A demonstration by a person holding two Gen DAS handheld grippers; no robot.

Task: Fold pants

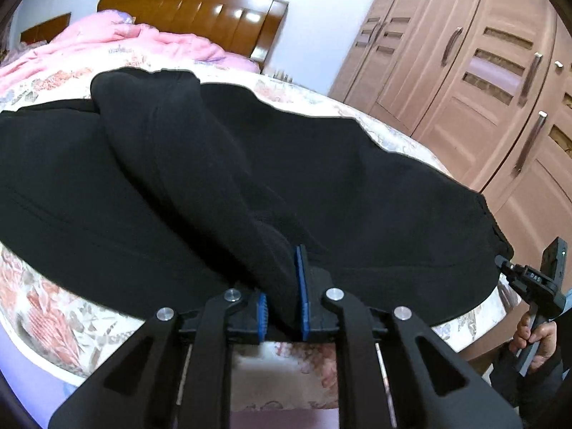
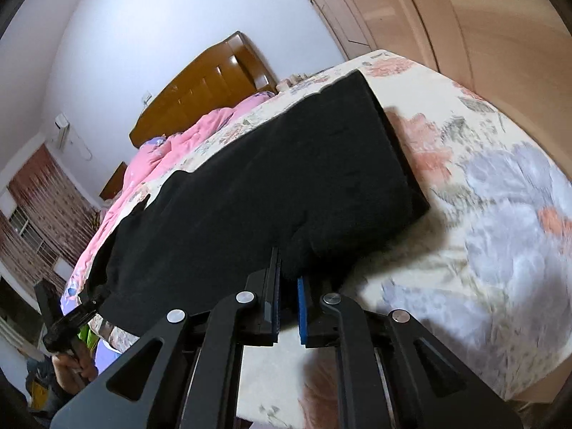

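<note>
**Black pants pinned at the near edge of the bed**

Bedroom surroundings are seen: a floral bedsheet [image 1: 53, 300], a pink quilt [image 1: 118, 41] by the far wooden headboard [image 1: 200, 10], a wardrobe [image 1: 475, 71] to the right. Black pants [image 1: 321, 186] are spread across the near part of the bed, one leg laid over the rest. A thick fold is clamped in the left gripper [image 1: 282, 307], and the hem edge is pinched by the right gripper [image 2: 287, 307], probably so that the near edge can be carried over evenly.
</note>
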